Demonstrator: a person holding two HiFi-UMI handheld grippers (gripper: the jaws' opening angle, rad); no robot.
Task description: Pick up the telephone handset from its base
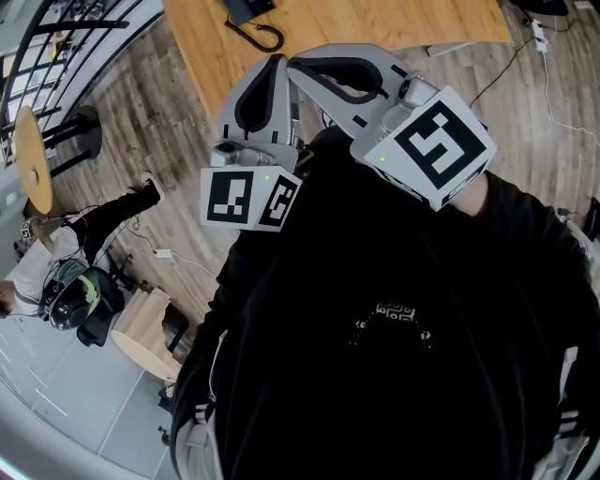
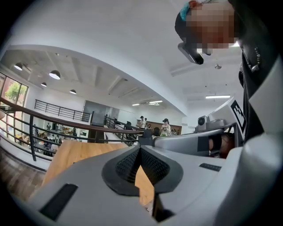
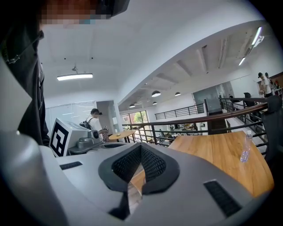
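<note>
Black telephone [image 1: 249, 9], light wooden table [image 1: 394, 23], black-and-white marker cubes [image 1: 251, 199]

We see a light wooden tabletop [image 1: 375, 23] at the top of the head view, standing on a plank floor [image 1: 178, 131]. A dark telephone [image 1: 247, 8] lies on it, cut off by the picture's upper edge, its cord [image 1: 268, 39] looping over the wood. In the right gripper view a clear bottle [image 3: 246, 148] stands upright on the tabletop
</note>
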